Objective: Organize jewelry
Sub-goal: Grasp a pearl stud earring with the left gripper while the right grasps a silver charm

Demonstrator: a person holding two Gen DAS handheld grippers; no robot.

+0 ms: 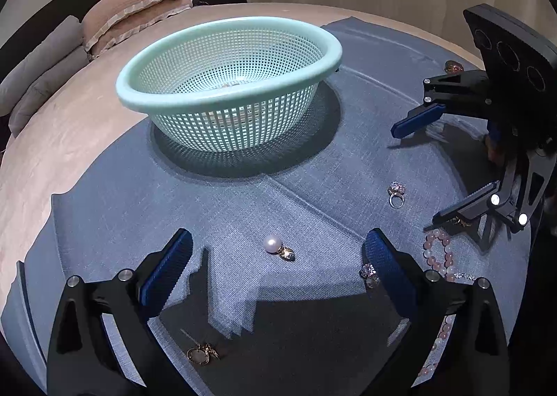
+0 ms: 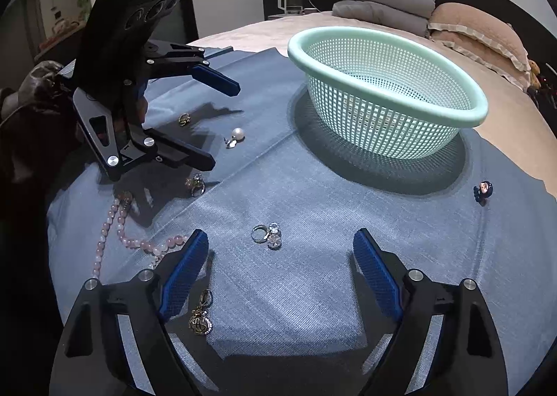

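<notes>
A mint green mesh basket (image 1: 228, 58) (image 2: 386, 58) stands on a blue cloth (image 1: 243, 208) (image 2: 313, 194) on the bed. Jewelry lies scattered on the cloth. My left gripper (image 1: 276, 250) is open over a pearl earring (image 1: 276, 247) (image 2: 236, 135), with a gold pendant (image 1: 202, 354) near its base. My right gripper (image 2: 280, 246) is open and empty over a crystal ring (image 2: 267, 234) (image 1: 396, 193). A pink bead bracelet (image 2: 122, 232) (image 1: 440, 253) lies between the two grippers. A gold charm (image 2: 200, 321) lies by the right gripper's left finger.
A second crystal ring (image 2: 195, 183) (image 1: 369, 274) and a small gold earring (image 2: 183, 118) lie near the left gripper. A small dark figurine (image 2: 484, 191) stands on the cloth right of the basket. Pillows (image 2: 480, 34) and folded grey blankets (image 2: 383, 2) lie behind it.
</notes>
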